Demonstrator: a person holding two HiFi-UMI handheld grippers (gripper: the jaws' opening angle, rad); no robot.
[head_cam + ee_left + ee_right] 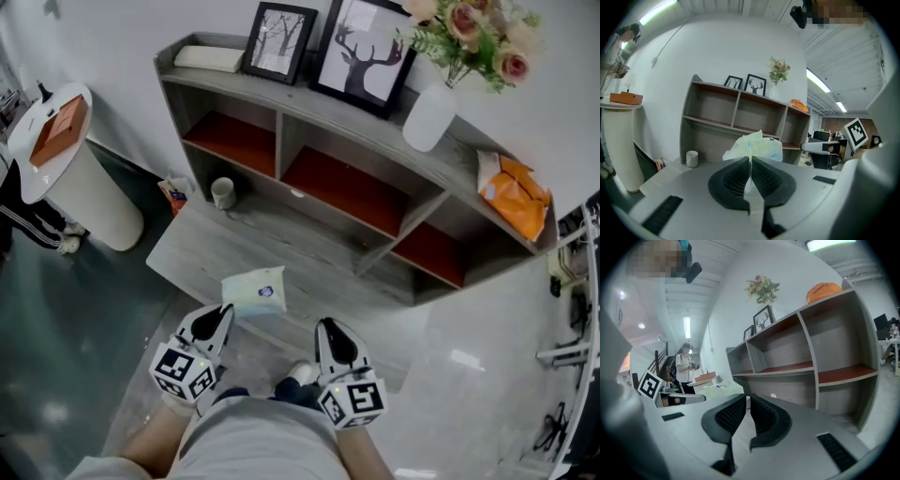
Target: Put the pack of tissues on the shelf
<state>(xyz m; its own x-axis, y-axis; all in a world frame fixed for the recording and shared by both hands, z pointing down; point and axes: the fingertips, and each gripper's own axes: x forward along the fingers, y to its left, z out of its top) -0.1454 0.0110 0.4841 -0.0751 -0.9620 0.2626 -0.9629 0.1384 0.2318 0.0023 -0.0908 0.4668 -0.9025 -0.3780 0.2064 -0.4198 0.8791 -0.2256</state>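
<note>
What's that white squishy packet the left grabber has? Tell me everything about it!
It is the pack of tissues: a soft, pale packet in crinkly plastic wrap with a small blue mark. It looks rumpled, not flat. The left gripper has its jaws shut on the pack's near edge; nothing else seems to touch it. It is out in front of the shelf, over the low grey board, not yet in any compartment.

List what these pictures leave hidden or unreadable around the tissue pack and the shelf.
- Print on the pack of tissues: too small in the head view.
- The pack's lower edge: in the left gripper view, covered by the left gripper, which is shut on it.
- Backs of the shelf compartments: in the head view, hidden under its top board.
- Contents of the orange bag: not shown in any view.
</note>
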